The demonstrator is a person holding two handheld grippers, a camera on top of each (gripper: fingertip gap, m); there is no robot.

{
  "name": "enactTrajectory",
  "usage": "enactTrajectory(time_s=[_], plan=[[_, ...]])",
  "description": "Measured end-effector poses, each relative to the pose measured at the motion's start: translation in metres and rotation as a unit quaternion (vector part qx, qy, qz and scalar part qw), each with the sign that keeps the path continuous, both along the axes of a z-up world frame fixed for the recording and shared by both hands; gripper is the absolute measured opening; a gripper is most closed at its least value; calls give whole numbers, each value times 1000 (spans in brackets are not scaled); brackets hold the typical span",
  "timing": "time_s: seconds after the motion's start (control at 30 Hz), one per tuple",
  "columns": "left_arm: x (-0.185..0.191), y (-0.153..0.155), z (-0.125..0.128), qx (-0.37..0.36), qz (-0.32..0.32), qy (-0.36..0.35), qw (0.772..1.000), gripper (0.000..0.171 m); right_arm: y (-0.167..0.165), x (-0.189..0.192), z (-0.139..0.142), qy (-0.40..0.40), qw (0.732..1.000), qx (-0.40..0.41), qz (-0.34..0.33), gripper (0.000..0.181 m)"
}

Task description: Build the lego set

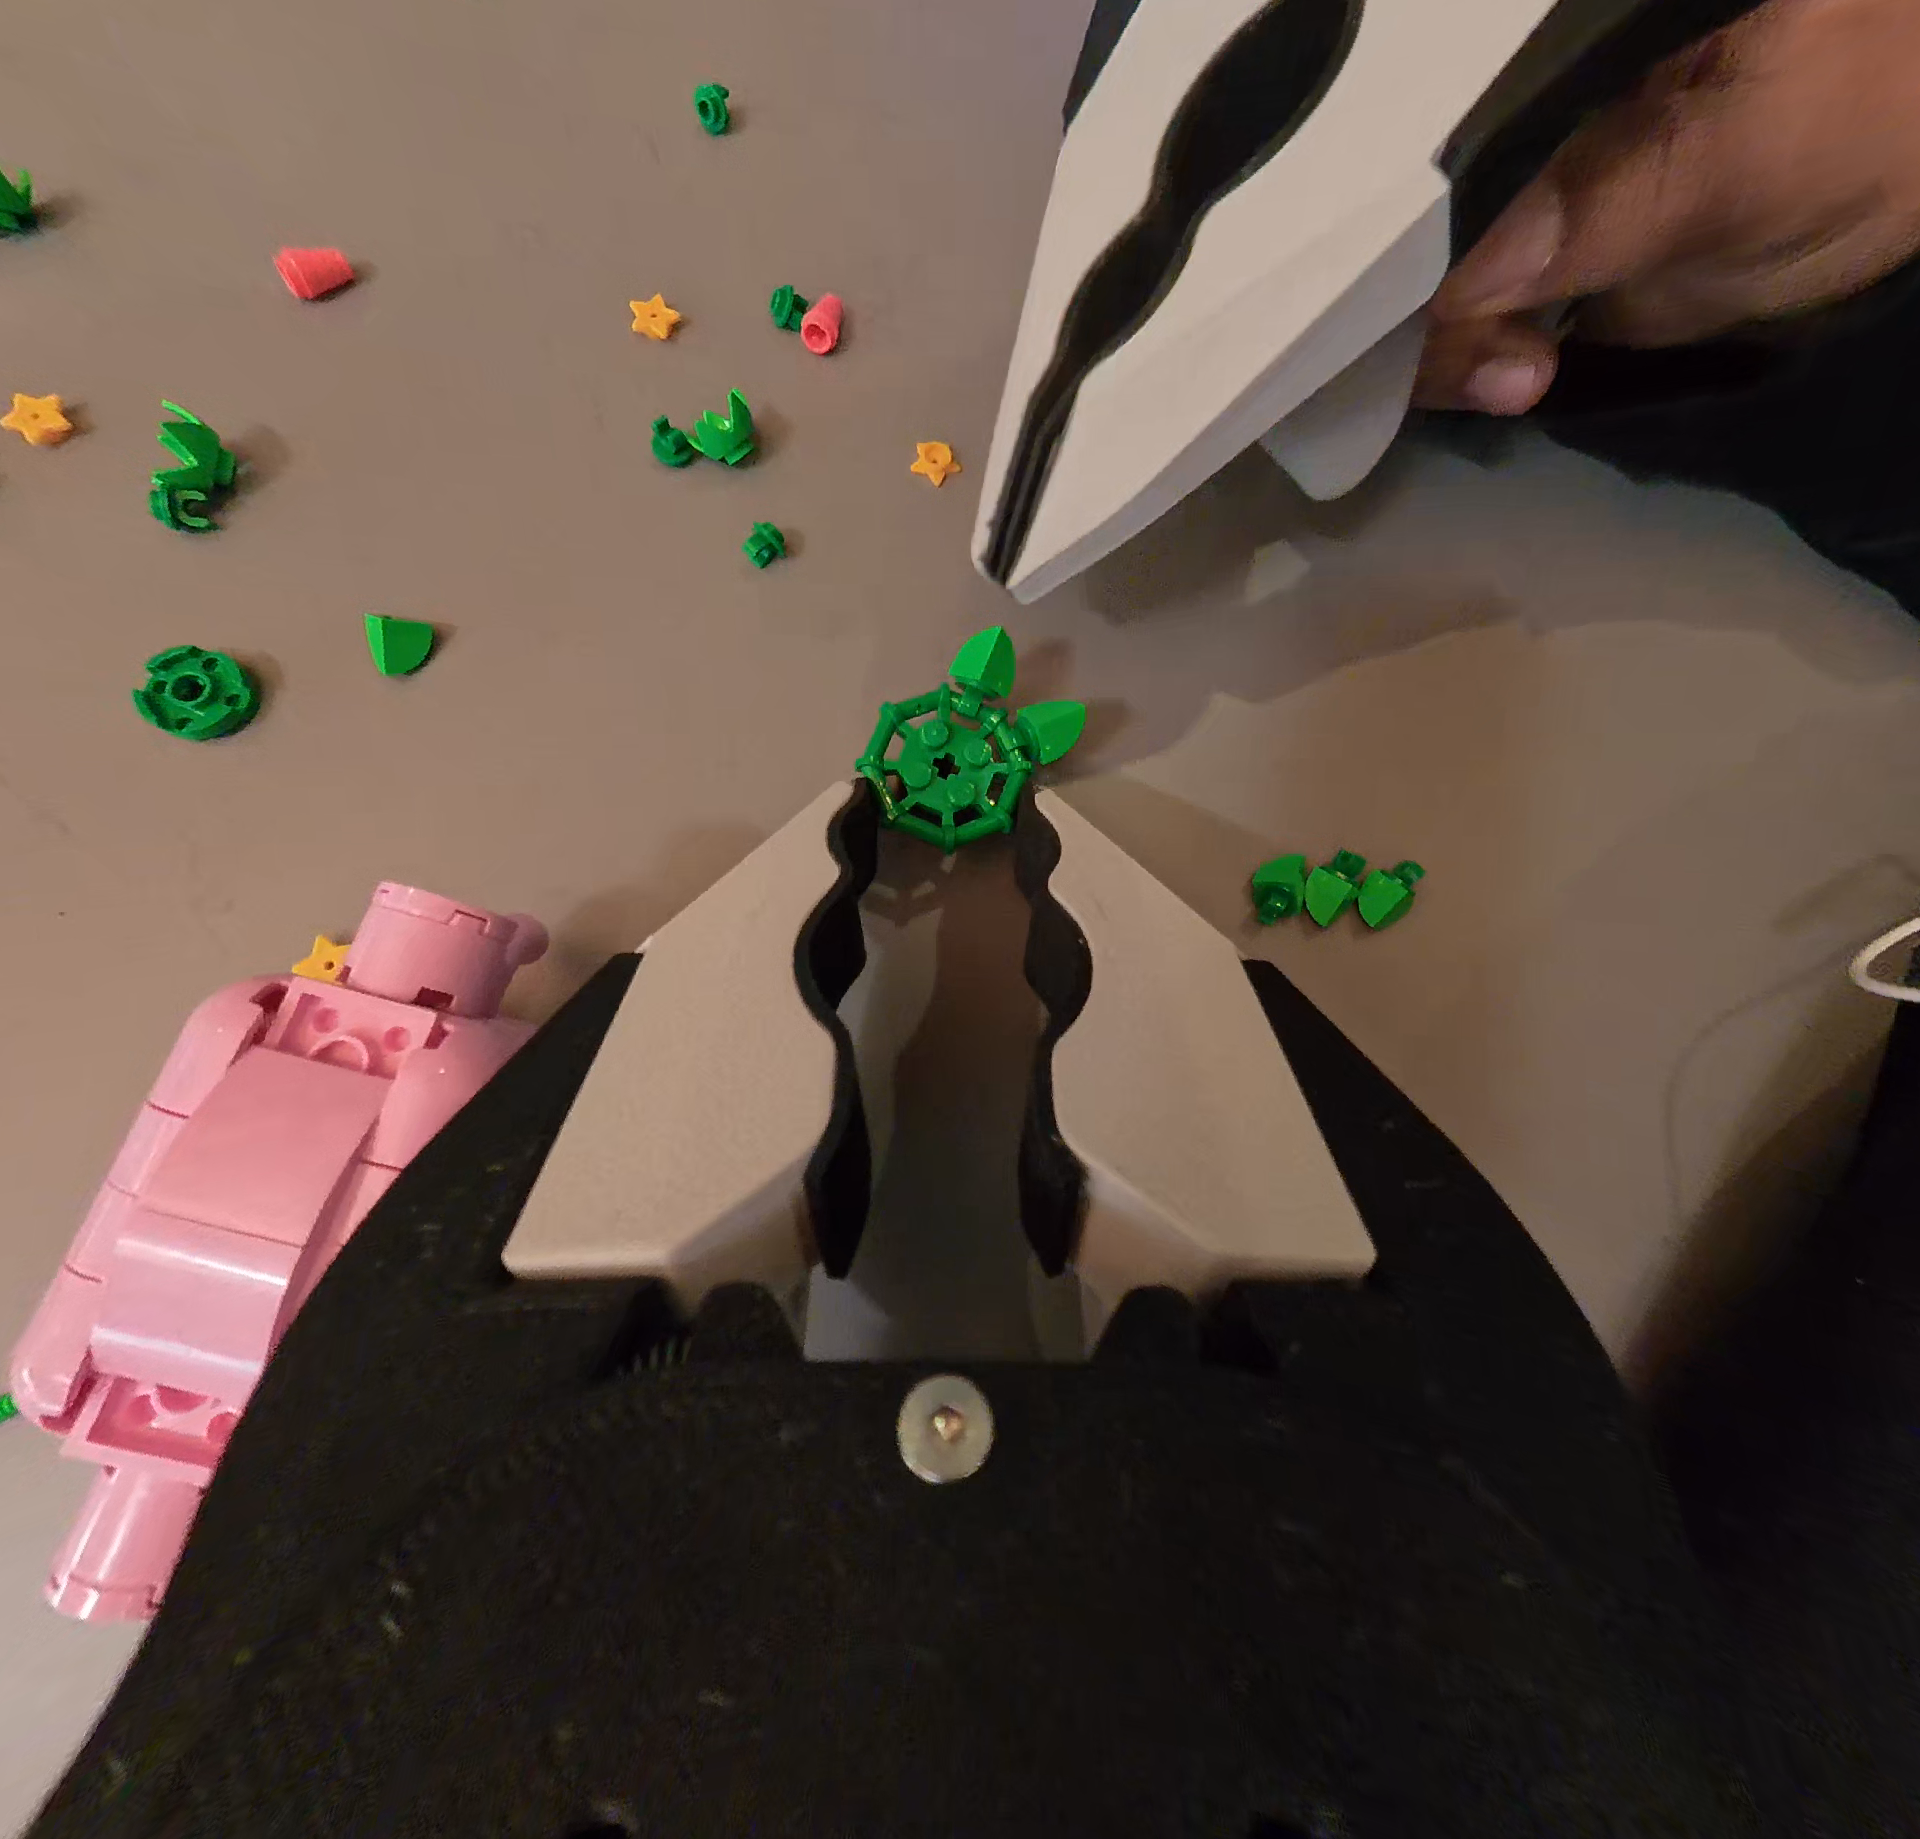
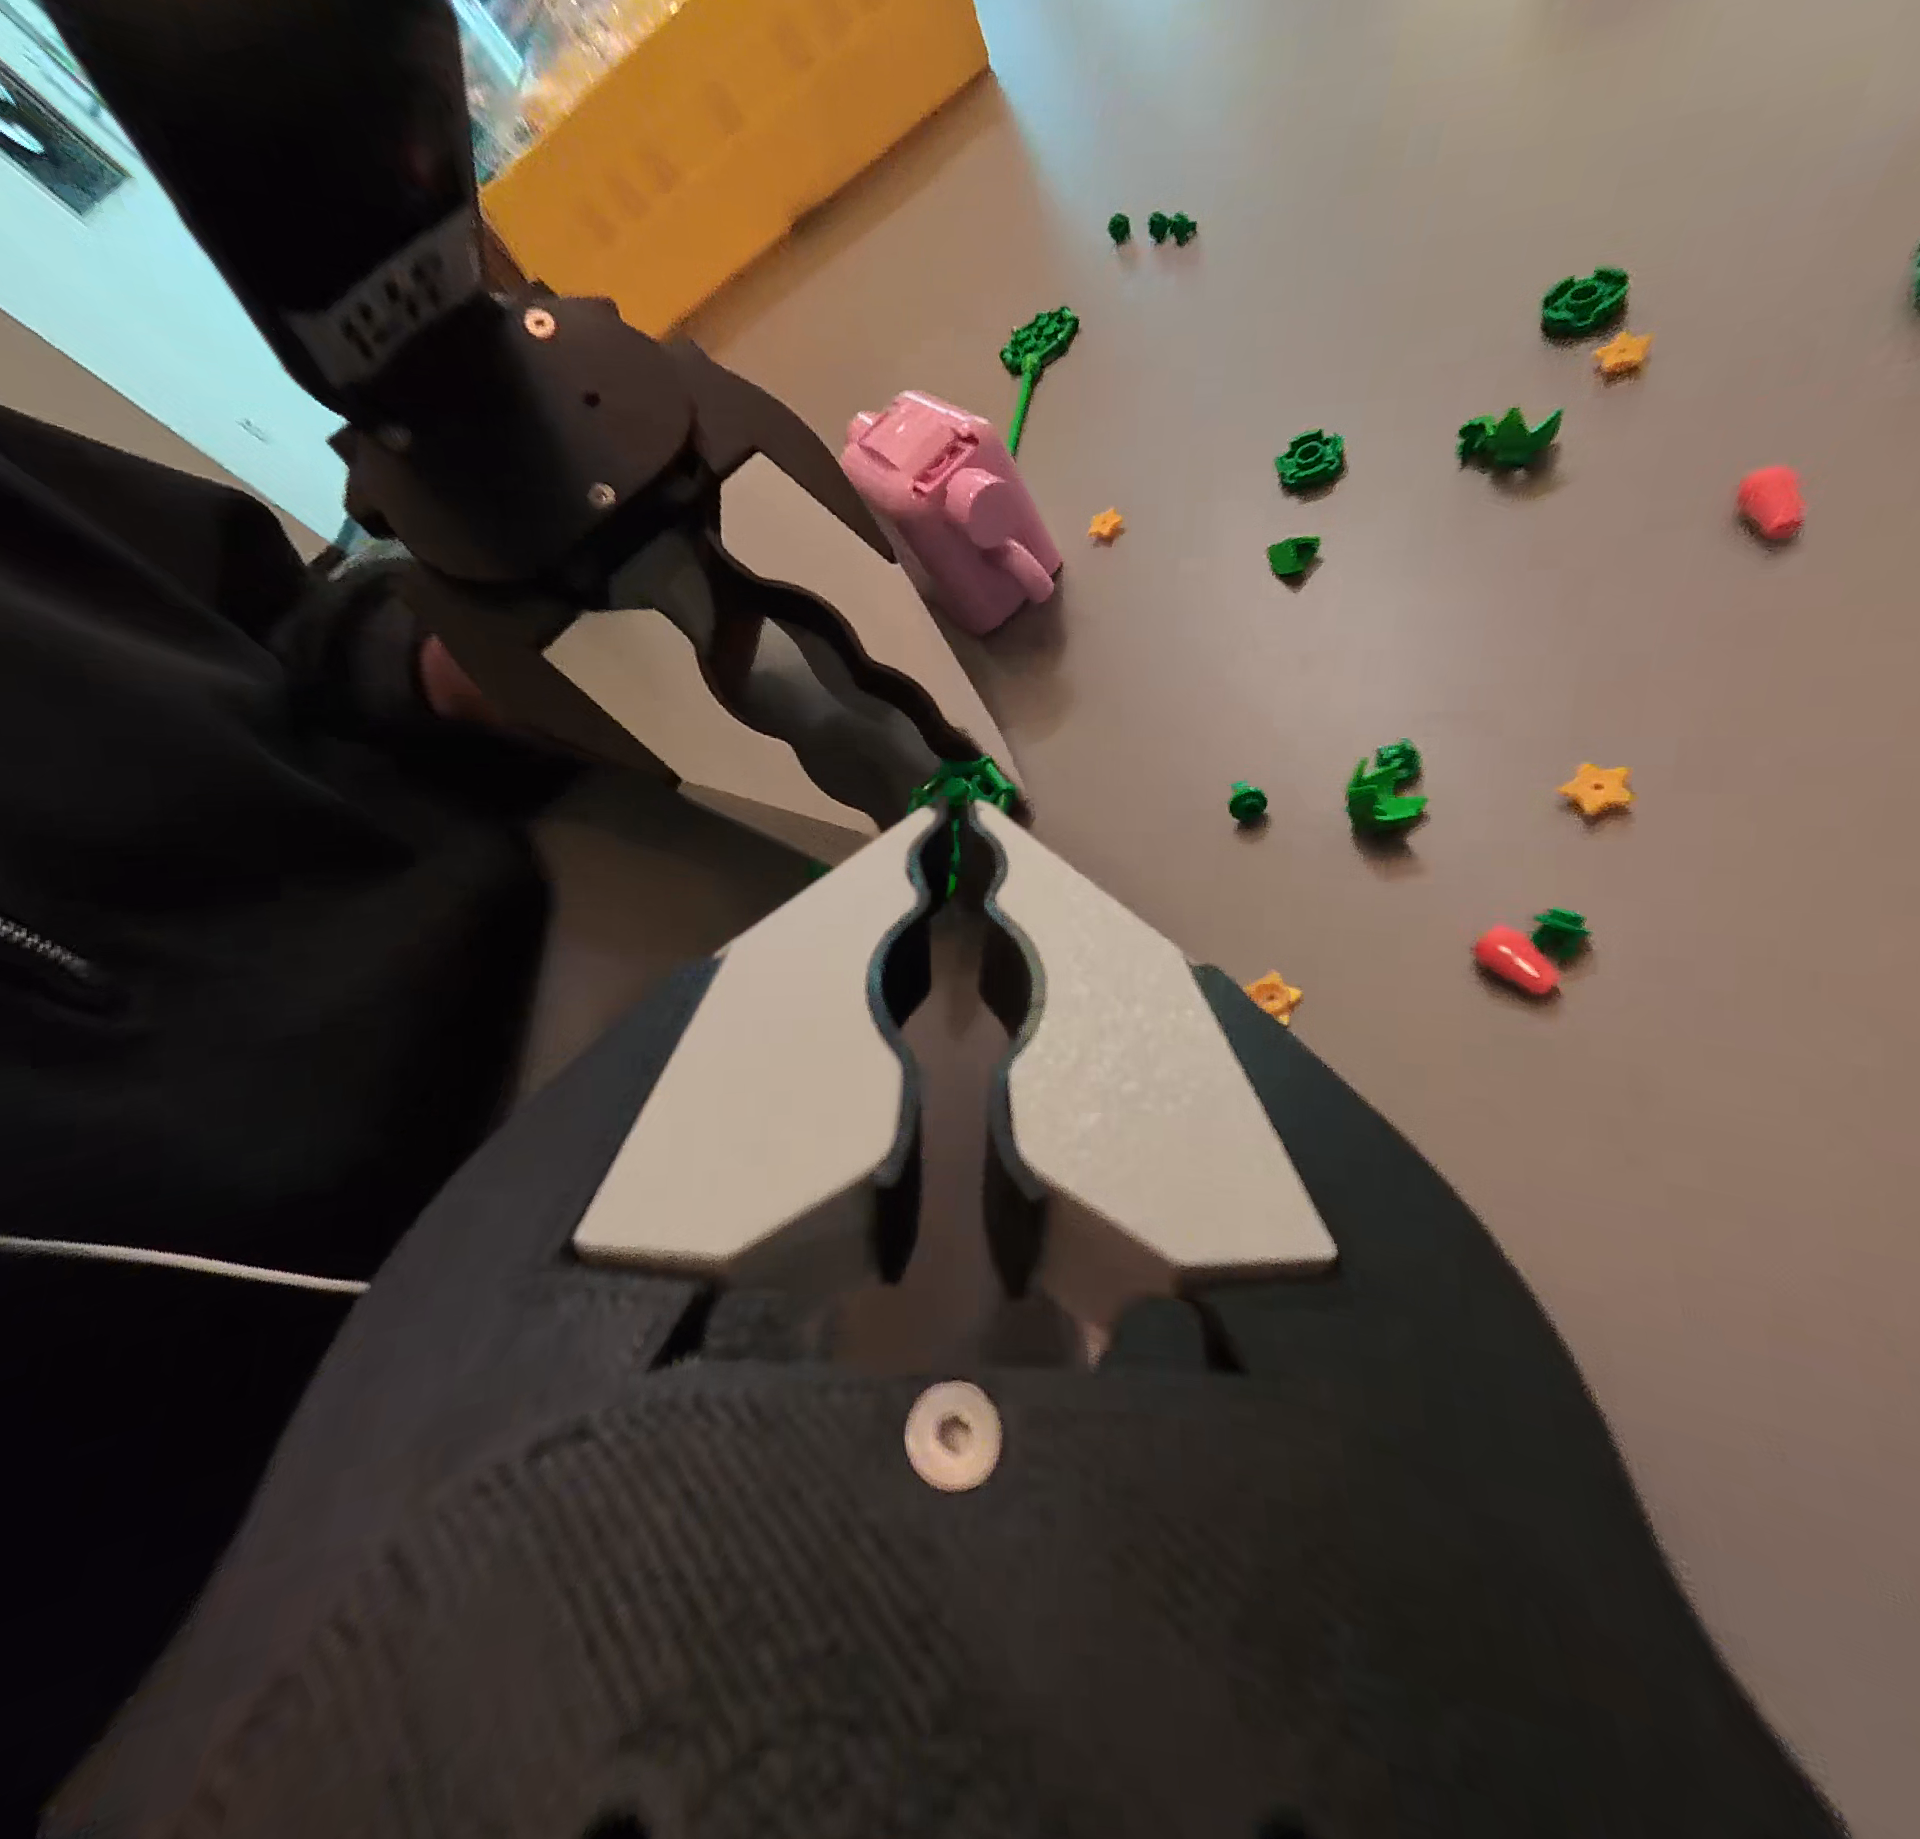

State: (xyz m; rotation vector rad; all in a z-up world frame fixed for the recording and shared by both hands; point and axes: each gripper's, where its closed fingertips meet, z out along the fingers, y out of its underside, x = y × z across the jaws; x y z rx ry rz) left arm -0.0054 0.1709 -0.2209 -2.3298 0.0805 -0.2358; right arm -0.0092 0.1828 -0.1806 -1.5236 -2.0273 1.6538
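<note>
My left gripper (image 1: 945, 797) is shut on a green round web-like piece (image 1: 940, 766) with two green leaves (image 1: 987, 662) clipped to its far rim, and holds it just above the grey table. It also shows in the right wrist view (image 2: 961, 783), at the tips of the left gripper (image 2: 971, 781). My right gripper (image 1: 1003, 579) comes in from the upper right, its tip just beyond the leaves. Its jaws are shut and no piece shows in them. In its own view (image 2: 948, 825) the green piece shows just past the tips.
A pink brick build (image 1: 229, 1197) lies left of my left gripper. Three loose green leaves (image 1: 1335, 890) lie to the right. Yellow stars (image 1: 655, 316), red cones (image 1: 312, 272) and green bits (image 1: 195, 691) are scattered beyond. A yellow box (image 2: 748, 127) stands at the table's far side. Across from one pair of fingers to the other is roughly 4 centimetres.
</note>
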Motion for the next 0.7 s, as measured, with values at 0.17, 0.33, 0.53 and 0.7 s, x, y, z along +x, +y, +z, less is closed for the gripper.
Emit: enactTrajectory(time_s=[0.17, 0.33, 0.53, 0.7], plan=[[0, 0, 0, 0, 0, 0, 1000, 24, 0, -1, -4, -17, 1000, -3, -1, 0], [0, 0, 0, 0, 0, 2, 1000, 24, -3, 0, -13, -32, 999, 23, 2, 0], [1, 0, 0, 0, 0, 3, 1000, 24, -2, 0, -14, -43, 999, 8, -2, 0], [1, -1, 0, -1, -1, 4, 1000, 24, -2, 0, -14, -50, 999, 1, -3, 0]])
